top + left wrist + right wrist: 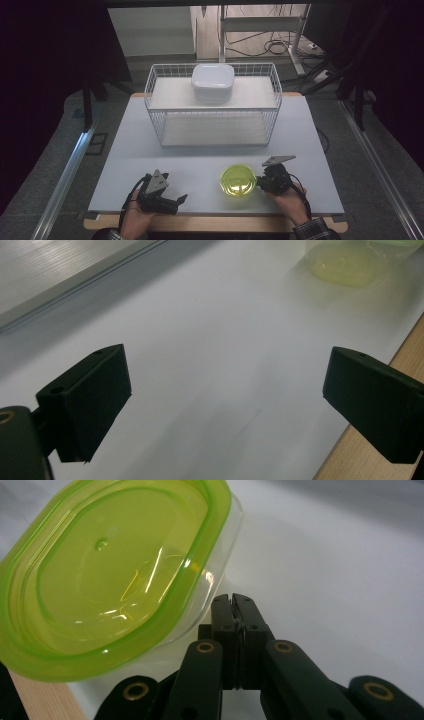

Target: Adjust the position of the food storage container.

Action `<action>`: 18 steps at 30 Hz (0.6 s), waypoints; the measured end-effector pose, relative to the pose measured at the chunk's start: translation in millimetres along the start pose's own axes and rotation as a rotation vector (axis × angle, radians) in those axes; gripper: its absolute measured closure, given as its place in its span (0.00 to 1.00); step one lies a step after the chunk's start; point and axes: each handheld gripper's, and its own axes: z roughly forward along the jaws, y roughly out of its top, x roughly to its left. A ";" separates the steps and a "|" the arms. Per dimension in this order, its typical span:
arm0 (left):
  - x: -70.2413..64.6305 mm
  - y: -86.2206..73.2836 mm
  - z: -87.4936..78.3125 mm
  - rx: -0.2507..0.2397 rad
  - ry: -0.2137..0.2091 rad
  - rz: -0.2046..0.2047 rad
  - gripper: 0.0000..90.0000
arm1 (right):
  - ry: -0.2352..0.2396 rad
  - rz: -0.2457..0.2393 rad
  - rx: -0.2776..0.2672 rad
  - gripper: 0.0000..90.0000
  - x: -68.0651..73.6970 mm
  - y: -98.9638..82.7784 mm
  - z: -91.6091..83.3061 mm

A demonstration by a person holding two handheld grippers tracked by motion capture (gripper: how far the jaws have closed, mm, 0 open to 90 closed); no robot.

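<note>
Green-lidded container (107, 575) | far edge cropped | right gripper (235, 600) closed beside it

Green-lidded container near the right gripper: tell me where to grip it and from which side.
Grip the green-lidded container across its clear walls just under the lid rim, coming level from its right, where the right gripper sits shut. The flat lid likely offers no hold, so open first.

I work in a lab-like test room: my white bench (210, 165) sits between dark curtains (50, 75), with loose cables (272, 47) on the floor at twelve o'clock and aluminium rails (65, 175) alongside.
</note>
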 end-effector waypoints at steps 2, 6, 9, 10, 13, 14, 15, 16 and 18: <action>-0.3 0.0 0.0 0.001 -0.001 -0.001 0.05 | 0.007 -0.010 0.000 0.99 2.5 3.9 4.2; -0.1 -0.3 -0.2 0.002 -0.002 0.000 0.05 | -0.005 -0.037 0.012 0.98 5.4 7.5 8.7; 0.0 -0.3 -0.4 0.002 -0.003 -0.001 0.05 | -0.030 -0.049 0.015 0.98 4.5 5.6 6.3; -0.2 -0.4 -0.5 0.002 -0.002 0.000 0.05 | -0.043 -0.050 0.015 0.98 3.4 2.6 0.7; -0.4 -0.3 -0.5 0.002 -0.003 0.000 0.05 | -0.049 -0.042 0.016 0.98 5.3 -4.3 -8.7; -0.4 -0.3 -0.2 0.004 -0.003 0.000 0.05 | -0.046 -0.038 0.021 0.98 6.8 -7.1 -11.3; -0.4 -0.3 -0.2 0.004 -0.003 0.000 0.05 | -0.046 -0.038 0.021 0.98 6.8 -7.1 -11.3; -0.5 -0.3 0.0 0.004 -0.002 0.001 0.05 | -0.041 -0.037 0.023 0.97 8.2 -9.9 -13.4; -0.8 -0.2 0.3 0.005 -0.002 0.001 0.05 | -0.027 -0.027 0.029 0.97 12.5 -14.1 -16.1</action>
